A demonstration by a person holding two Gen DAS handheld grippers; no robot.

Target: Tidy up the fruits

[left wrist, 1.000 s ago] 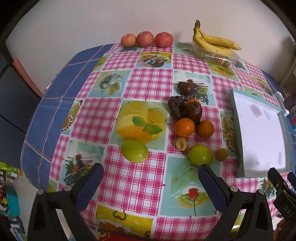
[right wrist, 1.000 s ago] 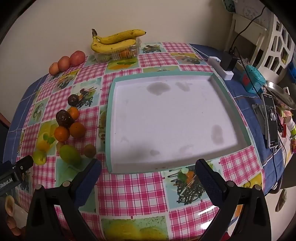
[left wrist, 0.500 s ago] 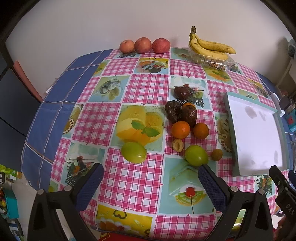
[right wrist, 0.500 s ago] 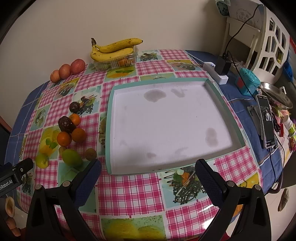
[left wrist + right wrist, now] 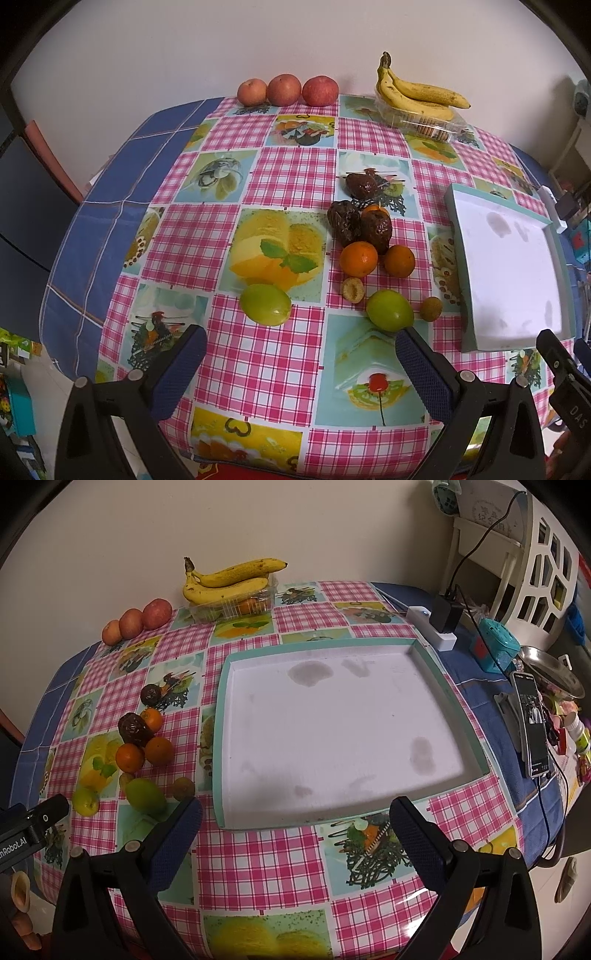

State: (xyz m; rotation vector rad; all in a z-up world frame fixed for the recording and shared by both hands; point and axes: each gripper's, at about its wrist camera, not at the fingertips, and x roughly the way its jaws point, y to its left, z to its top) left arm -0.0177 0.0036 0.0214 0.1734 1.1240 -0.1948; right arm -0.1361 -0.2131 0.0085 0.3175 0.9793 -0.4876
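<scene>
Loose fruit lies mid-table in the left wrist view: two green fruits point(image 5: 265, 303) point(image 5: 389, 310), oranges point(image 5: 358, 259) point(image 5: 399, 260), dark wrinkled fruits point(image 5: 344, 223), two small brown ones point(image 5: 352, 290). Three apples point(image 5: 287, 89) and bananas point(image 5: 415, 96) sit at the far edge. A white tray with a teal rim point(image 5: 221, 738), also at right point(image 5: 456, 236), holds nothing. My left gripper point(image 5: 301, 350) is open above the near table edge, short of the green fruits. My right gripper point(image 5: 295, 821) is open over the tray's near rim.
A pink checked cloth point(image 5: 258, 354) covers the round table. To the right of the tray lie a power strip with plug point(image 5: 439, 627), a phone point(image 5: 532, 723), a teal box point(image 5: 495, 646), a metal dish point(image 5: 554, 672) and cables. A white shelf point(image 5: 546, 565) stands behind.
Both grippers have drawn back and up from the table, so fruit and tray look smaller and farther. Nothing on the table has moved; both stay open.
</scene>
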